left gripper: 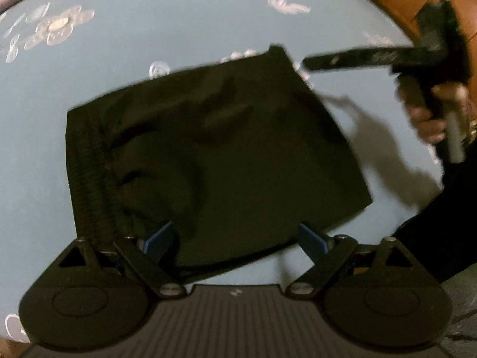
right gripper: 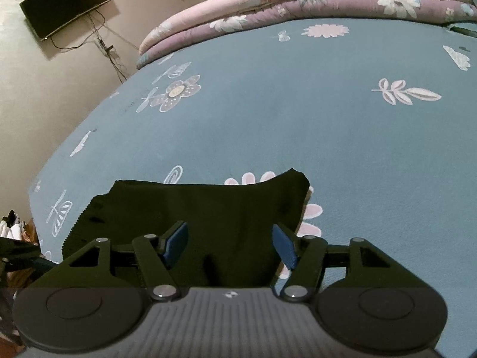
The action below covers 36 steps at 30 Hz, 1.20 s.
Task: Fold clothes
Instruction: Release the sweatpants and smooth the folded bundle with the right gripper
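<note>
Bed (right gripper: 268, 125) w/ blue floral sheet, folded quilts (right gripper: 298, 3) stacked at far end, TV (right gripper: 65, 3) on wall far left of right hand-held gripper. Black shorts (left gripper: 208, 155) lie flat on sheet, folded, elastic waistband (left gripper: 89, 179) on left side in left cam. Left hand-held gripper (left gripper: 235, 238) over near edge of shorts, jaws wide, blue pads clear of the fabric, nothing pinched. Right hand-held gripper (right gripper: 231, 246) also over shorts, jaws about mid-wide, nothing gripped; fabric just ahead of and below pads. In left cam, right unit sits far right, held by a hand (left gripper: 429, 119), fingers pointing at shorts' far corner. Left cam blurry.
</note>
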Each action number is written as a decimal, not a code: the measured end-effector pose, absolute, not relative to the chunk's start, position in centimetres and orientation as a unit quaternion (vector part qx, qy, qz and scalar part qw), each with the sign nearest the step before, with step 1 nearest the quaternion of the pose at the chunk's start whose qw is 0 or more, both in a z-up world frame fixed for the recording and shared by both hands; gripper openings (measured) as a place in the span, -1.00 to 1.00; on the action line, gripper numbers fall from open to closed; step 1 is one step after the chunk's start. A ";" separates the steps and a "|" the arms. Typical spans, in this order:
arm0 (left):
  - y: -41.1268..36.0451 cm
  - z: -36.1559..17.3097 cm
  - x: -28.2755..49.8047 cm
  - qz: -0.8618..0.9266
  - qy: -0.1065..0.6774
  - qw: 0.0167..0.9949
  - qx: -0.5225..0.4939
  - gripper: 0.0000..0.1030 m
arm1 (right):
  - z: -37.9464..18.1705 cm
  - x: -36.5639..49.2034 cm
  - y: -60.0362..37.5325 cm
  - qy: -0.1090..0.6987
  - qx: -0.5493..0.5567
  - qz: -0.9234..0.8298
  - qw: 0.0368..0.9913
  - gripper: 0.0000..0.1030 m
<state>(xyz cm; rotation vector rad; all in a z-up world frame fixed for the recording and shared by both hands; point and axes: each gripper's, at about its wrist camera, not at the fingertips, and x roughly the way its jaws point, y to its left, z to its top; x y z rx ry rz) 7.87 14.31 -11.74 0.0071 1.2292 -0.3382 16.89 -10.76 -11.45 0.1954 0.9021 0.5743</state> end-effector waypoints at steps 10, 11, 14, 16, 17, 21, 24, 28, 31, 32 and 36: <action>17.2 -8.3 7.1 -0.110 0.548 0.828 -0.046 0.76 | -10.5 15.5 -10.1 0.419 0.067 0.272 0.864 0.36; 17.7 -7.5 7.0 -0.096 0.544 0.832 -0.052 0.76 | -10.3 14.9 -9.8 0.415 0.058 0.270 0.867 0.41; 19.0 -5.9 6.9 -0.072 0.535 0.839 -0.071 0.76 | -9.7 11.8 -9.0 0.399 0.031 0.266 0.877 0.47; 19.9 -6.0 7.1 -0.081 0.527 0.841 -0.093 0.76 | -9.4 9.5 -8.6 0.390 0.012 0.263 0.882 0.49; 20.2 -6.4 7.3 -0.093 0.523 0.840 -0.112 0.76 | -9.3 8.3 -8.5 0.388 0.009 0.262 0.884 0.53; 20.9 -8.6 8.5 -0.130 0.513 0.830 -0.174 0.76 | -9.0 4.9 -8.7 0.399 0.023 0.252 0.881 0.54; 21.2 -10.7 9.8 -0.131 0.523 0.821 -0.190 0.76 | -8.4 3.1 -8.9 0.403 0.029 0.234 0.884 0.55; 21.9 -11.6 10.5 -0.119 0.535 0.811 -0.206 0.71 | -7.6 1.5 -9.6 0.398 0.055 0.215 0.890 0.59; 23.2 -9.0 9.7 -0.121 0.497 0.833 -0.211 0.75 | -7.7 0.4 -10.4 0.392 0.083 0.205 0.893 0.63; 23.8 -8.1 9.4 -0.123 0.482 0.841 -0.213 0.75 | -7.9 0.1 -10.7 0.391 0.095 0.202 0.893 0.68; 26.8 -7.6 9.5 -0.104 0.472 0.846 -0.225 0.76 | -9.7 -0.4 -11.7 0.410 0.146 0.197 0.878 0.72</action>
